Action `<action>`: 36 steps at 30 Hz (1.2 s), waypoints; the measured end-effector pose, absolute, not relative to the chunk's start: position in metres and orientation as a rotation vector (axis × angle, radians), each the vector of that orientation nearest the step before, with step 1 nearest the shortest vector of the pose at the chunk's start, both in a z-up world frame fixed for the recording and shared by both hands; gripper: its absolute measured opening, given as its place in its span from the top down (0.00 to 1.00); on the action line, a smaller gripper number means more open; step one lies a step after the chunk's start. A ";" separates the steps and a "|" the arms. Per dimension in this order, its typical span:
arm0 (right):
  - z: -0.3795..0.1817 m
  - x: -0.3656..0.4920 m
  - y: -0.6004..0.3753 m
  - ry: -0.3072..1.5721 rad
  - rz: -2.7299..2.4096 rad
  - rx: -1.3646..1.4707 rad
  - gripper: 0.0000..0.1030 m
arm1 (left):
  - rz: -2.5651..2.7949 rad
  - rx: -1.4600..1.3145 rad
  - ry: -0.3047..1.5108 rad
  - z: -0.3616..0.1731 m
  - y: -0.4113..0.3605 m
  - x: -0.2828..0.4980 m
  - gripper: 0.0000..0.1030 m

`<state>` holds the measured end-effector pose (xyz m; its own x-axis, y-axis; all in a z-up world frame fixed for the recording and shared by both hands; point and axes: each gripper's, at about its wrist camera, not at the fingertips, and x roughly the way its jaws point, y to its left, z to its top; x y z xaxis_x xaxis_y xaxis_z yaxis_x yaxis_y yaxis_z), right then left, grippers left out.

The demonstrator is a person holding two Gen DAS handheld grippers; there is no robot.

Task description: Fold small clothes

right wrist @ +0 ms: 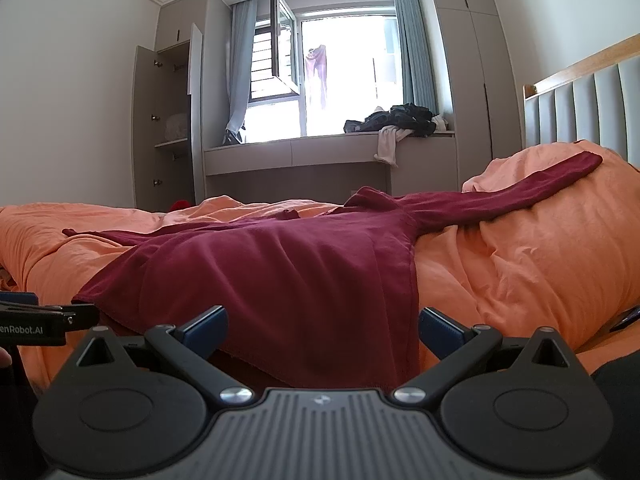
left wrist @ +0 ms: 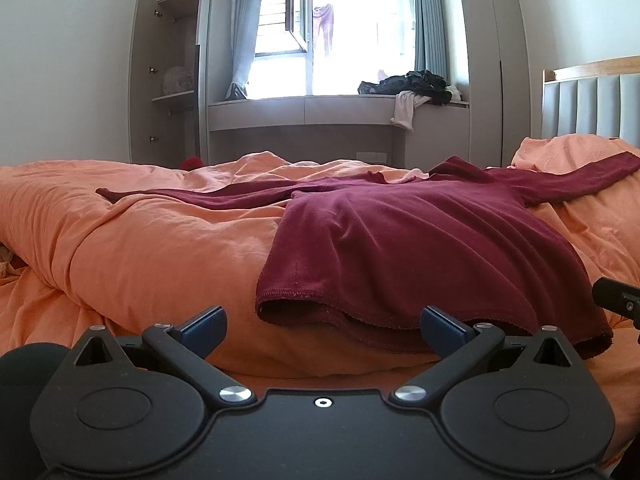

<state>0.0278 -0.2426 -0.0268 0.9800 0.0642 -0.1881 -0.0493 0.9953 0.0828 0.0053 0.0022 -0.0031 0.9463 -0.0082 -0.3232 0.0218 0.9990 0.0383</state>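
In the left wrist view, the left gripper [left wrist: 323,326] sits at the bottom middle of the picture. Its two blue fingers stand wide apart and hold nothing. Just past them lies the dark red long-sleeved soft knit top [left wrist: 400,236]. It is spread out flat on the puffy orange quilt [left wrist: 140,240] and fills the middle and right of the picture. Its bottom hem [left wrist: 296,294] is the part closest to the fingers. One sleeve stretches to the middle left and the other to the upper right. A small bit of the other tool shows at the right edge.

In the right wrist view, the right gripper [right wrist: 323,326] is at the bottom middle too. Its blue fingers are also wide apart, with nothing in them. The red top's hem lies right in front, and the long sleeve [right wrist: 500,200] runs up over a quilt bump at the upper right.

The top looks light, soft and floppy. It will likely sag and bunch when lifted. The quilt under it is squishy, so a pinch may grab quilt too. The hem corners or the sleeve ends look like good places to hold.
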 end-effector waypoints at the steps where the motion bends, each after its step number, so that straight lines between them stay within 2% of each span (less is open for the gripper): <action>1: -0.027 0.028 -0.243 0.193 0.057 0.078 0.00 | -0.015 0.042 0.328 -0.003 0.003 0.005 0.00; 36: -0.028 0.030 -0.244 0.200 0.066 0.075 0.00 | -0.016 0.050 0.326 -0.003 0.003 0.006 0.00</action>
